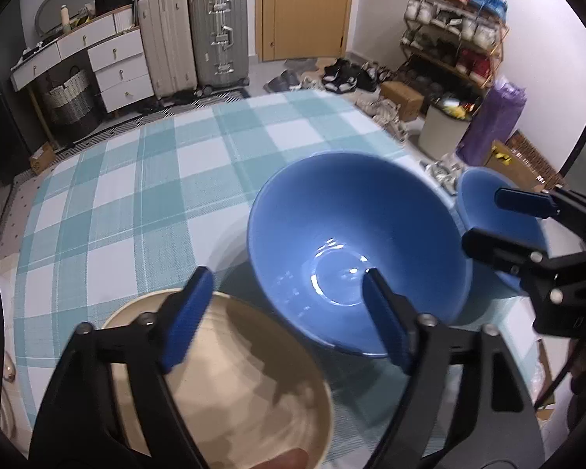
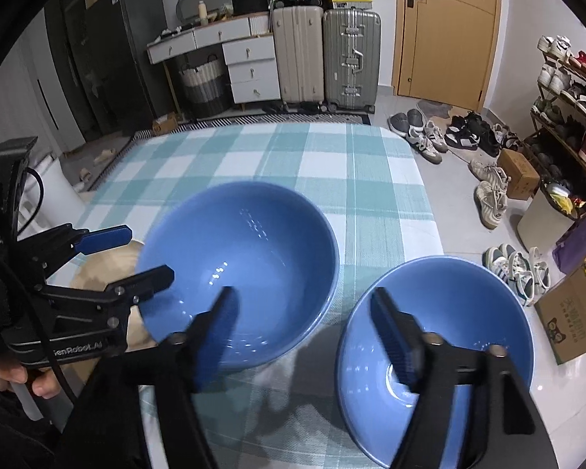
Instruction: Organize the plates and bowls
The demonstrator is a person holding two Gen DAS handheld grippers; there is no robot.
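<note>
Left gripper (image 1: 285,312) jaws wide, nothing held, above the gap between beige bowl (image 1: 254,391) at lower left and large blue bowl (image 1: 332,234) at centre. Right gripper (image 2: 304,332) jaws wide, empty; its right finger seems over the smaller blue bowl (image 2: 468,312), lower right. Checked tablecloth (image 2: 293,156) beneath.

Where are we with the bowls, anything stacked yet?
Nothing looks stacked yet. Three bowls sit separately on the checked cloth: the beige bowl, the middle blue bowl and the right blue bowl. Nothing is in hand: the left gripper and right gripper both hang open over the bowls, gripping nothing. Nesting the bowls is left. No plates show.
</note>
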